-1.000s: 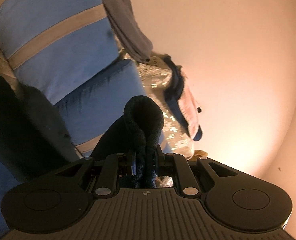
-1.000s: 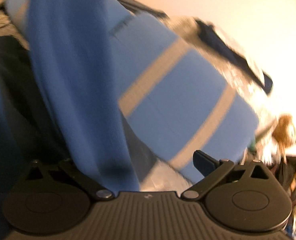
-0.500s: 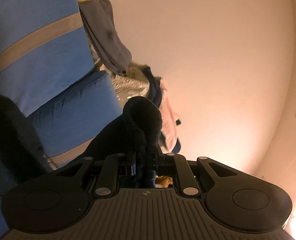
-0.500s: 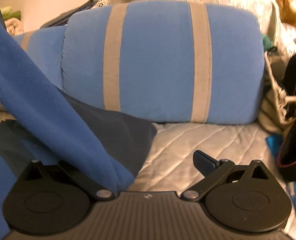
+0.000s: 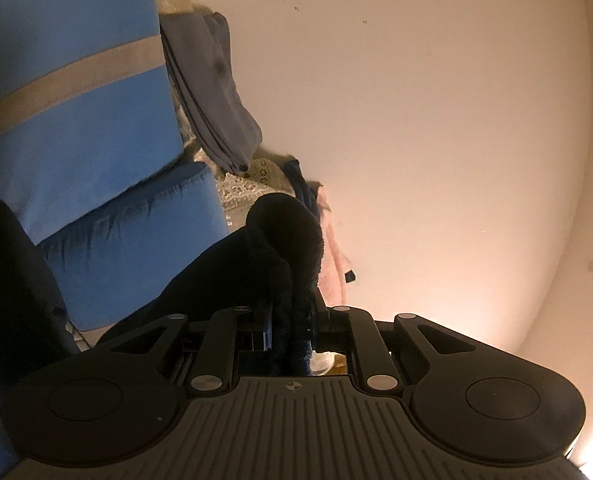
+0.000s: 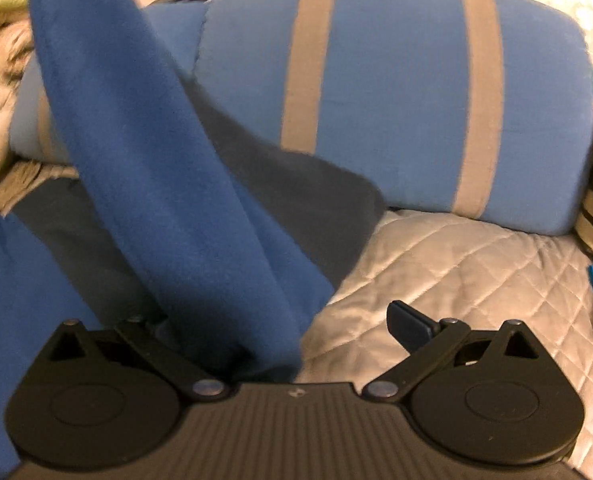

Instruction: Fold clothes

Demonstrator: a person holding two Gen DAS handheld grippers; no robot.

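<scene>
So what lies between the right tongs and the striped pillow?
In the right wrist view, bare quilt on the right side, blue fleece on the left, before the pillow.

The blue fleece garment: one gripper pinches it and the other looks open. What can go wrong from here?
1. The left gripper holds only a small bunched fold of the blue fleece garment, so the fabric may slip out.
2. The right gripper is open; the fleece drapes over its left finger and could catch there.
3. The hanging fleece partly lies against the striped blue pillow, so it could drag and fold unevenly.
</scene>
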